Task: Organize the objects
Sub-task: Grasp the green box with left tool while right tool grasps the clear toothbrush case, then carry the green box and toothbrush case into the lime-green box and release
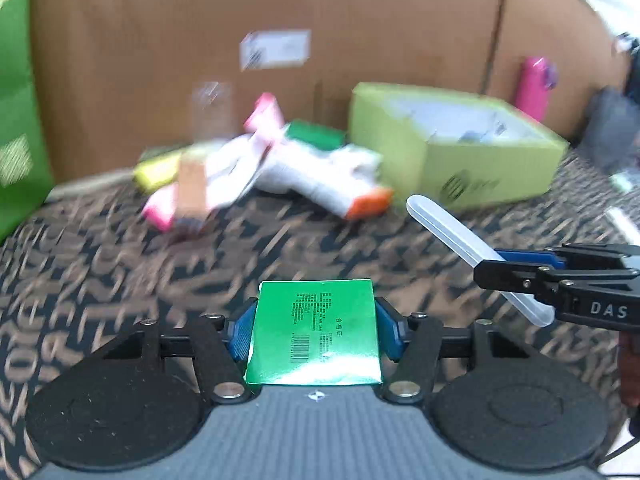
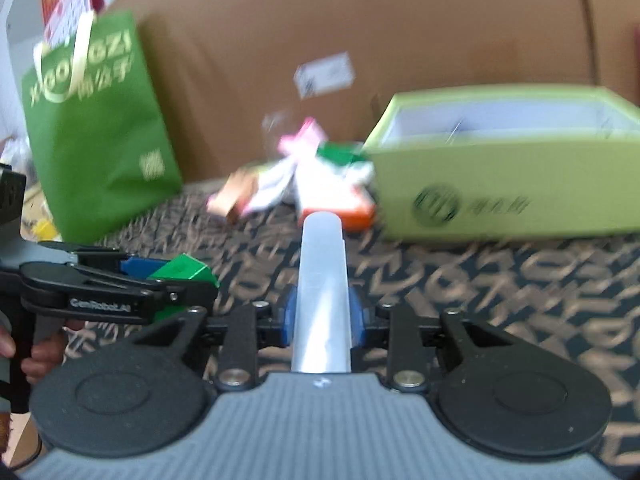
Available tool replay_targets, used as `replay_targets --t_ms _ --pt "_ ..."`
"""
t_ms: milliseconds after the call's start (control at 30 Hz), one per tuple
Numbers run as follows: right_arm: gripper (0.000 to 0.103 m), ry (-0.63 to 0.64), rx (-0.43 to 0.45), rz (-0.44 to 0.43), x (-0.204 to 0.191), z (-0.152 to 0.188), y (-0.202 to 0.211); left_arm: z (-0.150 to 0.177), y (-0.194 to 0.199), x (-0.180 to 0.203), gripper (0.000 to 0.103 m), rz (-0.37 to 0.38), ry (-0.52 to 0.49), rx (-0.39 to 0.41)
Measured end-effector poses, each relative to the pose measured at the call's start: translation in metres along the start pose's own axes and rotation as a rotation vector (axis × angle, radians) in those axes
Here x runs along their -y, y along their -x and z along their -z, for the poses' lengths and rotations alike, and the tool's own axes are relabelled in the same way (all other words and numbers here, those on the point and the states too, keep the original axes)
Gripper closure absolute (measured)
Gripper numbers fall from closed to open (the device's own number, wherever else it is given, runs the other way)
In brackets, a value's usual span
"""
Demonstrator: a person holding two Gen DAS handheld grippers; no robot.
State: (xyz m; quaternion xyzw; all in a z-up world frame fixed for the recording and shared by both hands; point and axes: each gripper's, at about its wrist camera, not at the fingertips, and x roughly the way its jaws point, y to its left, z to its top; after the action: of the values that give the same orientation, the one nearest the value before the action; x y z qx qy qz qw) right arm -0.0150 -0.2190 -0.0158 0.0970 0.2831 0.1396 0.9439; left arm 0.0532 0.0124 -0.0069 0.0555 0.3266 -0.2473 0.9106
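the left hand-held gripper [image 1: 316,334] is clamping a small green box [image 1: 314,334] between its blue pads, the box sitting square and upright in the grip. the right hand-held gripper [image 2: 322,316] is pinching a long clear plastic tube [image 2: 322,280] near one end, so most of its length is sticking out forward and unsupported. both are hovering over the patterned desk [image 1: 120,280], well short of the open light-green box [image 1: 460,152]. beyond them a pile of small packets [image 1: 260,168] is lying just beside that box, though blur is hiding what each one is. the tube is likely slippery and may be swinging or sliding out of the pinch; its far tip could be catching the box wall or knocking the pile. the two grippers are working close together and risk bumping.
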Motion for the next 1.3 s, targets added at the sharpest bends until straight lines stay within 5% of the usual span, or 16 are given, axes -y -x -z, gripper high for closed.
replay_targets --t_ms 233,500,733,967,1033,1100,1167,1300 --pt "0.076 0.073 0.185 0.181 0.032 -0.053 0.042 -0.076 0.003 0.044 0.040 0.165 -0.064 0.169" --pt "0.076 0.109 0.310 0.388 0.081 -0.108 0.030 -0.150 -0.065 0.095 0.040 0.168 -0.089 0.213" --pt "0.076 0.039 0.279 0.437 0.132 -0.120 -0.014 -0.161 -0.141 0.112 0.040 0.124 -0.070 0.120" --pt "0.076 0.040 0.199 0.459 0.156 -0.106 -0.042 -0.159 -0.162 0.114 0.040 0.108 -0.082 0.096" --pt "0.074 0.056 0.164 0.456 0.158 -0.102 -0.048 -0.157 -0.164 0.111 0.032 0.130 -0.067 0.099" --pt "0.043 0.060 0.136 0.450 0.158 -0.097 -0.048 -0.153 -0.162 0.102 0.015 0.151 -0.028 0.084" --pt "0.025 0.071 0.180 0.461 0.149 -0.093 -0.036 -0.150 -0.155 0.095 0.015 0.152 0.010 0.090" --pt "0.014 0.089 0.254 0.459 0.127 -0.091 -0.010 -0.141 -0.127 0.082 0.013 0.182 0.046 0.133"
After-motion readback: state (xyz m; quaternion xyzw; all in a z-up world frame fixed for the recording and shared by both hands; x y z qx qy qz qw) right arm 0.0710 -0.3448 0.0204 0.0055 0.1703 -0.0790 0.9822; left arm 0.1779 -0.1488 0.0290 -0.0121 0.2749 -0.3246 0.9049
